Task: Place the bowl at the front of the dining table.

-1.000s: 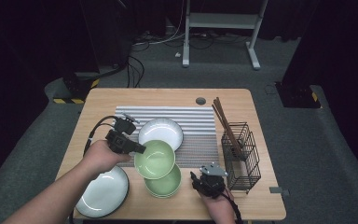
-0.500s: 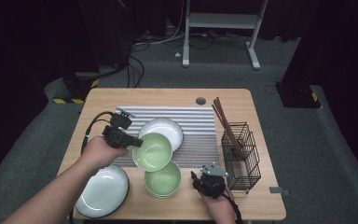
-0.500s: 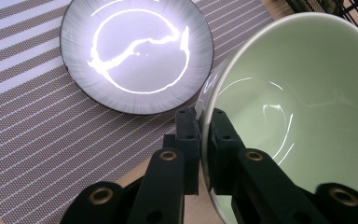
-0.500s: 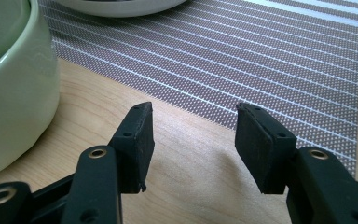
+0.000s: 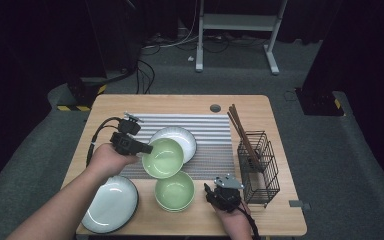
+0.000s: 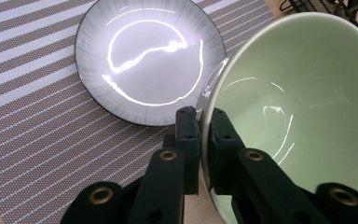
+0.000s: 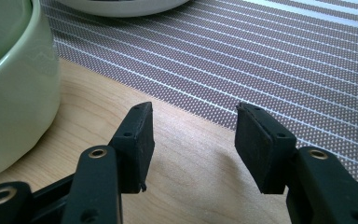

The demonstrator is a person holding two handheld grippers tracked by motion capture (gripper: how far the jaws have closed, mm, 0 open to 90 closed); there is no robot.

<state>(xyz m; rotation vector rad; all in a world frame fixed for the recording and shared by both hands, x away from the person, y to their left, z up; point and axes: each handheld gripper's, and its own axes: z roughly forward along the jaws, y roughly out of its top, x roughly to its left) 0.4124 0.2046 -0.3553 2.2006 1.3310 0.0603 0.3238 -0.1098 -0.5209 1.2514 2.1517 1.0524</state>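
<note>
Green bowl (image 5: 163, 157) lifted off the stack toward 11 o'clock — left gripper (image 5: 139, 148) clamps its rim; right gripper (image 7: 193, 140) wide, idle on desk (image 5: 145, 103).

Light wooden rectangular table (image 5: 130, 102). Lying on it: striped grey-and-white woven mat (image 5: 215, 145), pale-glazed round plate (image 5: 110, 205) at the near left corner, green ceramic bowl (image 5: 175, 191) beside it, black wire basket (image 5: 259, 167) at right.

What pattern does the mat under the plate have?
The mat has grey-brown and white stripes, clearest in the left gripper view.
</note>
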